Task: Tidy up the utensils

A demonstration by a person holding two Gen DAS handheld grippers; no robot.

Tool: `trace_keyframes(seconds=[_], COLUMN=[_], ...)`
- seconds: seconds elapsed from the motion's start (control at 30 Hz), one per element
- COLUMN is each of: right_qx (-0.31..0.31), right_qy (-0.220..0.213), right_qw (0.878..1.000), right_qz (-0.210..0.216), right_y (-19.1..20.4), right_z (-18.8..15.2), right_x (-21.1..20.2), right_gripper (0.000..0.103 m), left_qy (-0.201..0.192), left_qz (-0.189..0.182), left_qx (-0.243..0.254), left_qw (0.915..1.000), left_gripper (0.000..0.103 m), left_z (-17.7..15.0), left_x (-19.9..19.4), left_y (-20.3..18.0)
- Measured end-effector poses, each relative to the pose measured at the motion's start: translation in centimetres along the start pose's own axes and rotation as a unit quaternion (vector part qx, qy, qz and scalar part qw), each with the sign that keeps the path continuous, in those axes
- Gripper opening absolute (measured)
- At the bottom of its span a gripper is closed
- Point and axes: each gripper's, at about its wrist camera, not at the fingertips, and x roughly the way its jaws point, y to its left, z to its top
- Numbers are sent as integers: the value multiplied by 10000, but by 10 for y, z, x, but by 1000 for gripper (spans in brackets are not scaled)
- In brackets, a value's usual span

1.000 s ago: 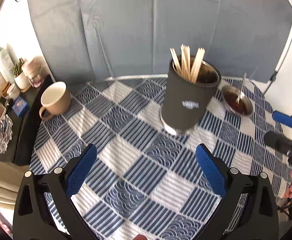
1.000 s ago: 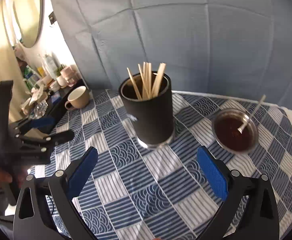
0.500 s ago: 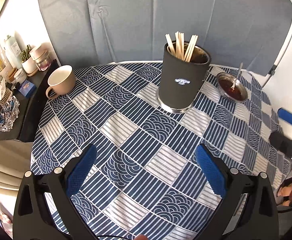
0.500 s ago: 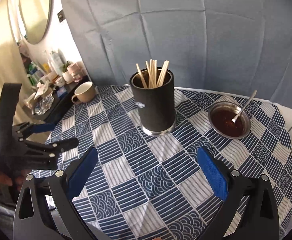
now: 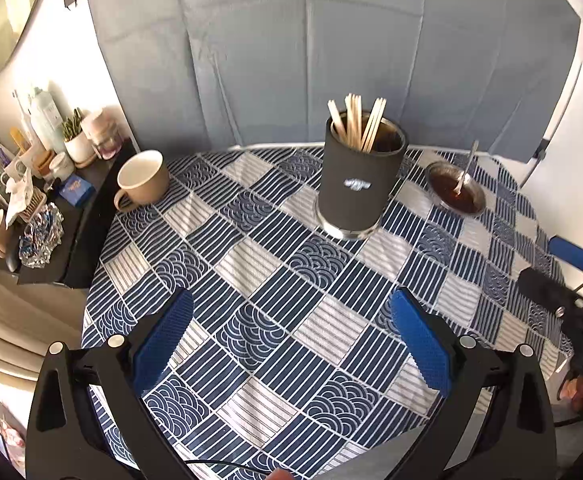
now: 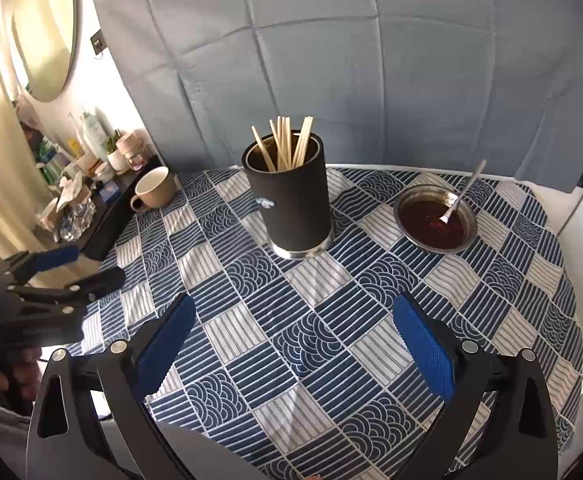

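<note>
Left tongs (image 5: 291, 312), right tongs (image 6: 293, 314) agape, empty above tablecloth (image 5: 275, 280).

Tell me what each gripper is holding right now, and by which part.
Nothing is held. The left gripper and the right gripper are both open and empty above the tablecloth; the chopsticks stand untouched in the black cup.

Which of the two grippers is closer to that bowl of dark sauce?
Right. The right gripper faces the bowl just ahead; the left gripper sits across the table.
</note>
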Motion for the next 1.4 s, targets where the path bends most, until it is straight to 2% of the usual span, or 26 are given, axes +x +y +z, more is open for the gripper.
trace_keyframes(seconds=[0.17,0.3,0.57,0.73,1.0,1.4], right_qx=[-61,133,299,299,279,259], right_qy=[103,240,252,260,229,281], right_qw=[9998,9990,9987,9989,9990,9988], right_qz=[-174,-354,-313,-247,-254,-314], right_y=[3,-3,-6,-4,-3,-2], right_z=[0,-2,-5,-7,-8,-11], right_x=[-7,-9,-14,-15,-19,-21], right_gripper=[95,95,95,95,95,95], left_qy=[-110,79,313,445,275,220], left_qz=[-124,-310,-192,-246,-174,-236], left_qx=[-143,-295,-359,-247,-329,-393], left_qw=[9998,9991,9987,9984,9989,9987], left_gripper=[97,97,97,97,97,97], left_z=[7,3,-6,-9,-9,-11], left_x=[-14,-12,-11,-11,-22,-27], left_y=[-1,1,0,-5,-3,-1])
